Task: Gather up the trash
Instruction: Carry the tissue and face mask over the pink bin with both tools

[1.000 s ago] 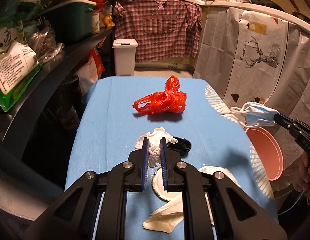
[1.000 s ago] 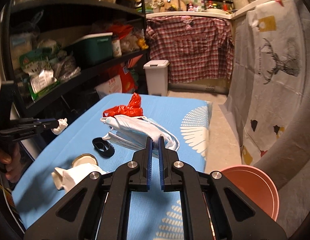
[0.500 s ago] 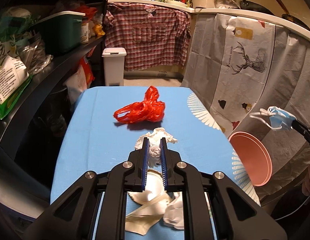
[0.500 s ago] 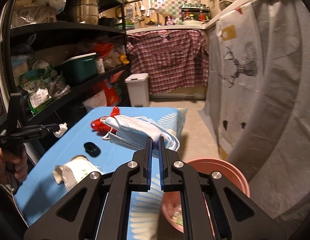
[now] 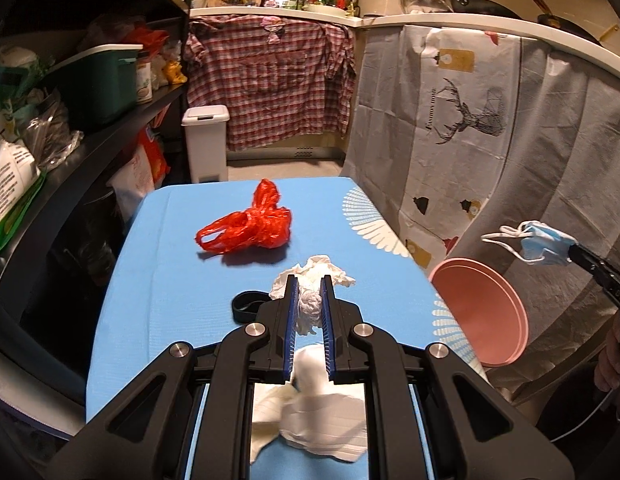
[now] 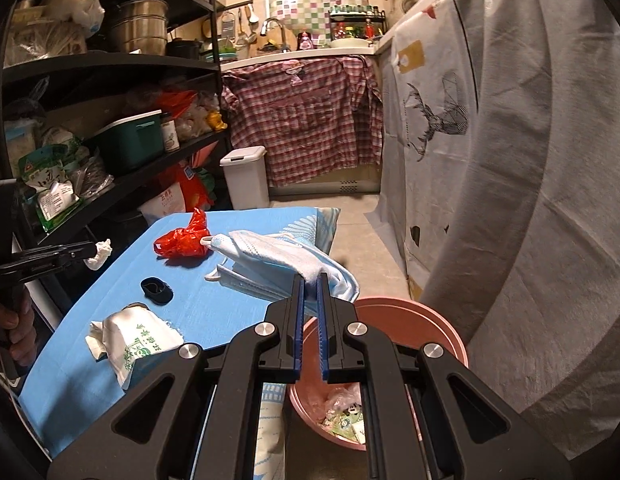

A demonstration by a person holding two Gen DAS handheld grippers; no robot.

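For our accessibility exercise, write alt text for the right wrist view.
The right gripper pinches a blue face mask above a pink bin holding scraps beside a blue table. A red plastic bag, black cap and paper wrapper lie there.

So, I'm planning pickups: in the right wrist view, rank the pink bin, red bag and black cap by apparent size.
1. pink bin, though nearest the camera
2. red bag
3. black cap

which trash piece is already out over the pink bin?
The blue face mask, pinched in the right tool above the pink bin. Tissue, red bag aren't.
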